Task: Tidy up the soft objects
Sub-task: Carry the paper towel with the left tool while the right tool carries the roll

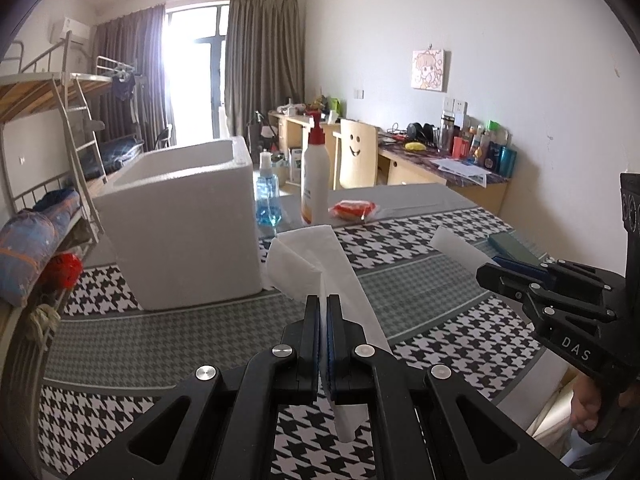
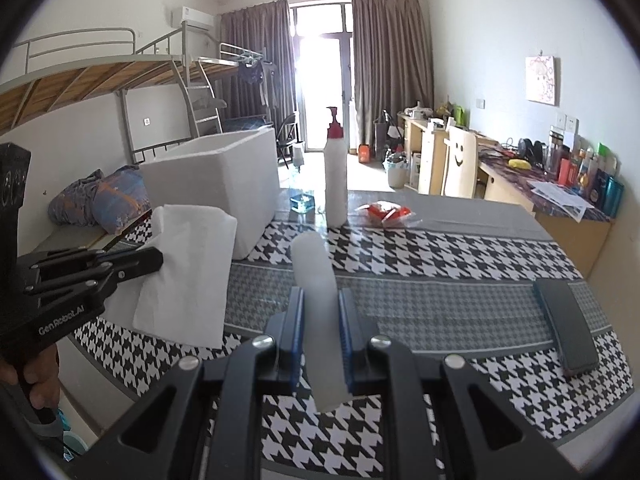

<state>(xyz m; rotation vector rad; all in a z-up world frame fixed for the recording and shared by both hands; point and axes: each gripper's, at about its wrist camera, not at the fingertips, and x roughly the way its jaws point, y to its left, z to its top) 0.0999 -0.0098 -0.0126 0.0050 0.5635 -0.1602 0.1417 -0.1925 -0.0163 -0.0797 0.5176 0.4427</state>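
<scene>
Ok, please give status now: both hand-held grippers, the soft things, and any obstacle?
Left hand-held gripper shut on white tissue. Right hand-held gripper shut on white foam strip. Both lifted off table. White foam box ahead, open, path clear.

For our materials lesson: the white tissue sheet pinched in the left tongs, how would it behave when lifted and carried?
Probably floppy: the white tissue sheet folds and droops from the left tongs, which are shut on one edge. Likely very light, since that thin pinch alone holds it above the table. It may tear if tugged.
</scene>
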